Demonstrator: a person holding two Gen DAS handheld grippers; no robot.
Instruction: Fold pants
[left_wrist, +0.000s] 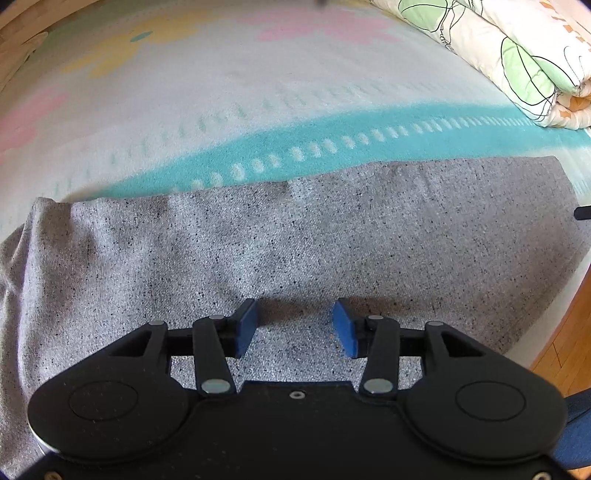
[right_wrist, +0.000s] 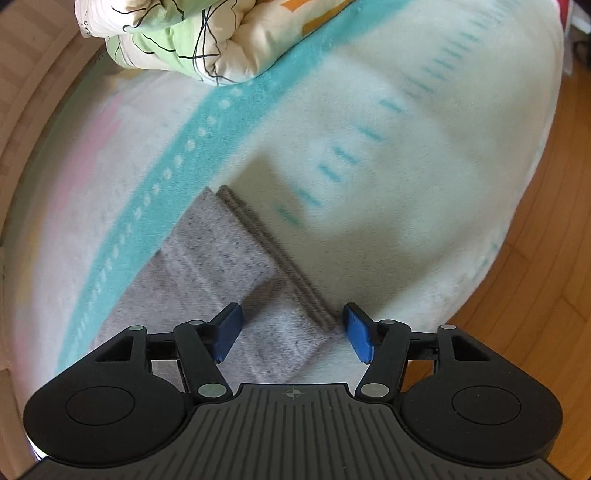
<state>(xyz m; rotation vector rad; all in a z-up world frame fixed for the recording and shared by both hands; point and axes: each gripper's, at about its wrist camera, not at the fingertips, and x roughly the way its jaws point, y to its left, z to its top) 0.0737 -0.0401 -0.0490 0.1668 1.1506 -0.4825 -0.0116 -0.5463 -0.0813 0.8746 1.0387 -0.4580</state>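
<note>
Mid-fold: pants flat on the blanket. Left gripper and right gripper both gape empty above them (waistband end, probably). Next: regrip an edge, fold across.

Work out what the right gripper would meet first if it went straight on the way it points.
Most likely the grey pants: the open right gripper points down at their ribbed end, which lies flat on the blanket. How near it is, the picture does not show.

Bright daylight; soft shadows on the bed; both views bend at the edges, far parts blurred.
</note>
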